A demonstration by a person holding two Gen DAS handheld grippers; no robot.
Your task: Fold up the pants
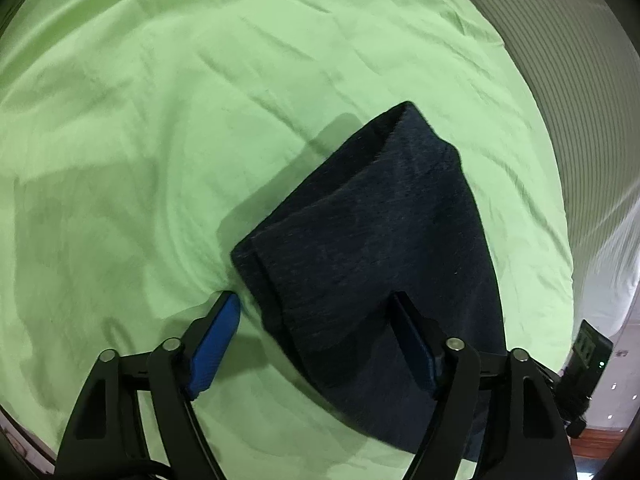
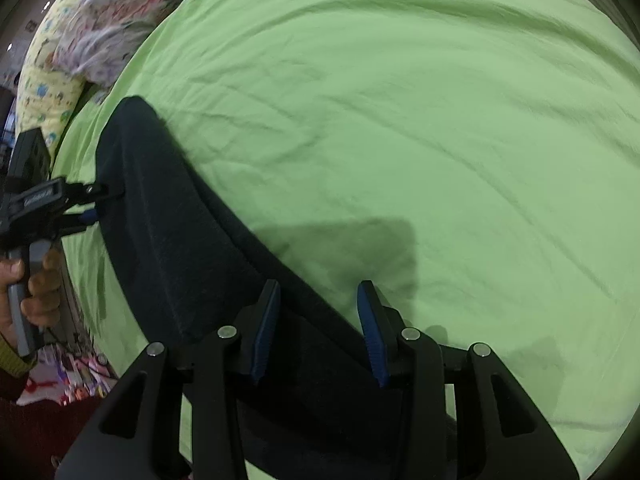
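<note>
Pants (image 1: 368, 240) (dark, folded) on green sheet (image 1: 160, 120); both grippers (image 1: 316, 308) (image 2: 318, 296) spread apart.

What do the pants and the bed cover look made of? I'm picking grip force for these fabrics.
Pants: likely a soft knit such as jersey or fleece, matte dark navy with a faint heathered fleck and slightly fuzzy edges. Bed sheet: seemingly thin woven cotton or a blend, plain light green, smooth, with fine sharp creases. Neither fibre can be confirmed by sight.

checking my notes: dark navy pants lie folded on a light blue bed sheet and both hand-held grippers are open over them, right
Not quite: the bed sheet is light green, not blue, as both wrist views show. The dark navy pants do lie folded on it, with the left hand-held gripper and right hand-held gripper open.
</note>
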